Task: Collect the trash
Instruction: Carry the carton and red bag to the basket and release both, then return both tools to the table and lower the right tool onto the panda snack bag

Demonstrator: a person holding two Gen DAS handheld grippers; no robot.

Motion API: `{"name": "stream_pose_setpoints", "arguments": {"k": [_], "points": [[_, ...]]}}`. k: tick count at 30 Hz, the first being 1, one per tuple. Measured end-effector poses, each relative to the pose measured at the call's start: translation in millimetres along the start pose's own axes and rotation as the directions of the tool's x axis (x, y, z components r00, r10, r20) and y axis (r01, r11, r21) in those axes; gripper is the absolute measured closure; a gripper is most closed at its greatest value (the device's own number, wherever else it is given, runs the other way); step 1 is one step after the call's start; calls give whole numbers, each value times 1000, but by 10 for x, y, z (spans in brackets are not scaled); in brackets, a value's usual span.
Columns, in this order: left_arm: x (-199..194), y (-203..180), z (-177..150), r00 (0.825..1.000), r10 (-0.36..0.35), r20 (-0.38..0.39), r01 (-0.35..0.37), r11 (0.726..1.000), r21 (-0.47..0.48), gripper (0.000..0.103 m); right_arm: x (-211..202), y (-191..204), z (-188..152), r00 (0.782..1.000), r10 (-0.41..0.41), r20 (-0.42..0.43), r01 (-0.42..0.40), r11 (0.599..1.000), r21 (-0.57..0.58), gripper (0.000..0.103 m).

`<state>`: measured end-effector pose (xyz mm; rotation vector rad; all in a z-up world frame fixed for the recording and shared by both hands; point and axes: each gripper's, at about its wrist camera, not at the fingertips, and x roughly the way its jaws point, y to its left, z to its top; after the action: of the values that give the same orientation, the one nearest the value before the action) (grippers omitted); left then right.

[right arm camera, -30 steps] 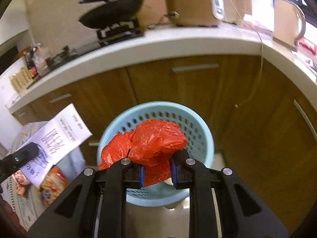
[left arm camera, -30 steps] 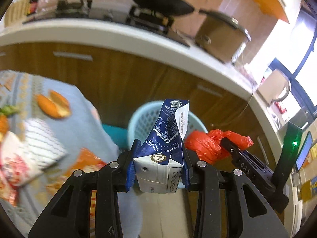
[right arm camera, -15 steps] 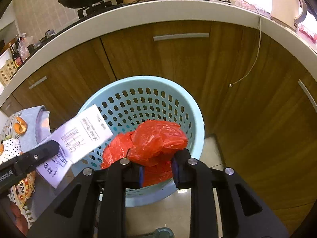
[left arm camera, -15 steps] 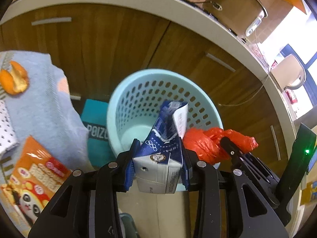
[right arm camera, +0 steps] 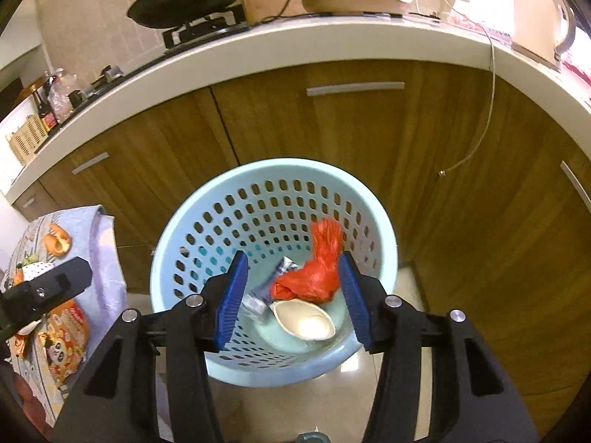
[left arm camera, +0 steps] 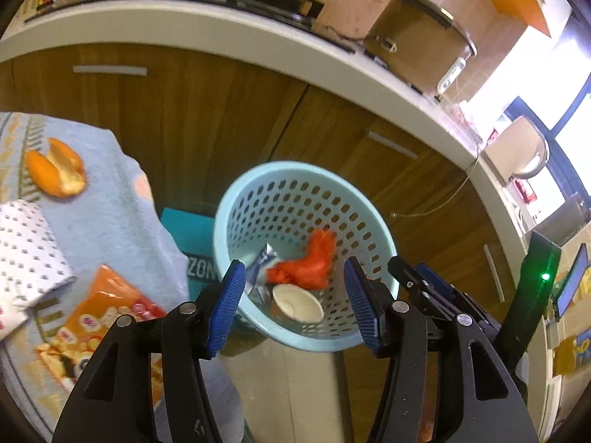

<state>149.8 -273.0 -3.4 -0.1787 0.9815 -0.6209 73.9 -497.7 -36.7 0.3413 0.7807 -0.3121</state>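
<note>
I see both my left gripper and right gripper spread wide and empty above the basket, where the crumpled red bag, blue carton and paper cup lie at the bottom.

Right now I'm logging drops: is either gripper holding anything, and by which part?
Nothing is held. The left gripper and right gripper both have open jaws; the carton and red bag lie in the basket.

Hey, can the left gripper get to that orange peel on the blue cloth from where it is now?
Probably yes. The left gripper is open and empty, and the orange peel lies uncovered on the blue cloth, with nothing between them.
</note>
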Motion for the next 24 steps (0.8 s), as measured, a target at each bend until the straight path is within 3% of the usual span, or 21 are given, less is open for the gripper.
{"name": "stream_pose_setpoints", "arguments": {"k": [8, 15, 24], "points": [[-564, 109, -20, 994, 0, 106, 1, 1000, -1, 49, -329, 433, 27, 995, 74, 63, -69, 994, -79, 56], [-1174, 388, -117, 979, 24, 203, -17, 999, -35, 49, -642, 936, -33, 982, 160, 99, -142, 976, -167, 56], [-1942, 1002, -452, 943, 169, 288, -151, 985, -85, 45, -690, 1583, -325, 963, 269, 28, -252, 932, -262, 56]]}}
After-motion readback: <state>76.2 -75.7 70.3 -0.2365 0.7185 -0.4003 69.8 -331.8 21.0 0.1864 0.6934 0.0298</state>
